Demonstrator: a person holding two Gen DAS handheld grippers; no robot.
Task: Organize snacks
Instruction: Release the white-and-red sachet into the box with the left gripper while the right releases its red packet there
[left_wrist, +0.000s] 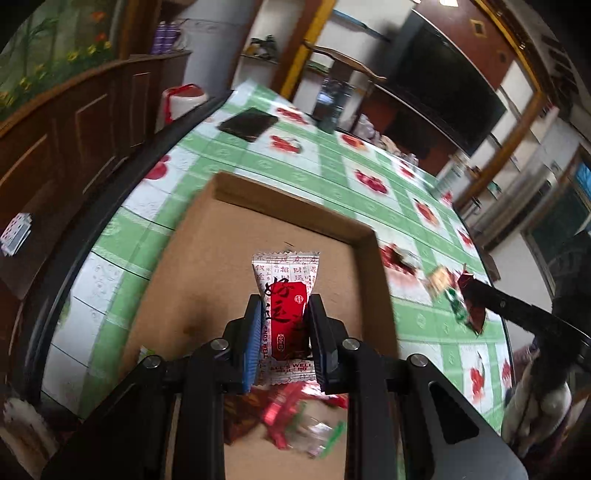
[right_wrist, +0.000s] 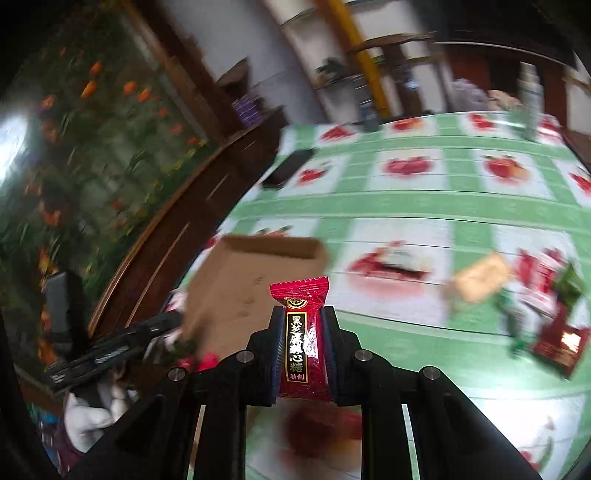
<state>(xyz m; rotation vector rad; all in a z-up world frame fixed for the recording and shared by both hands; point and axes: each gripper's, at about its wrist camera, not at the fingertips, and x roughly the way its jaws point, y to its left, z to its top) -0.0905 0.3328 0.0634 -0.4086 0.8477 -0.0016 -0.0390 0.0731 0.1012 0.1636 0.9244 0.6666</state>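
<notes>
Left gripper jaws are narrow, pinching a white-and-red candy upright between the pads, its crimped top poking past the tips. Under it lies the box, with loose sweets at the box's near end. Right gripper jaws clamp a dark red candy the same way, over the desk just right of the box. More snacks lie farther right; a phone beyond the box.

A home dining room: fruit-print tablecloth, dark wooden sideboard (floral mural above), television.
</notes>
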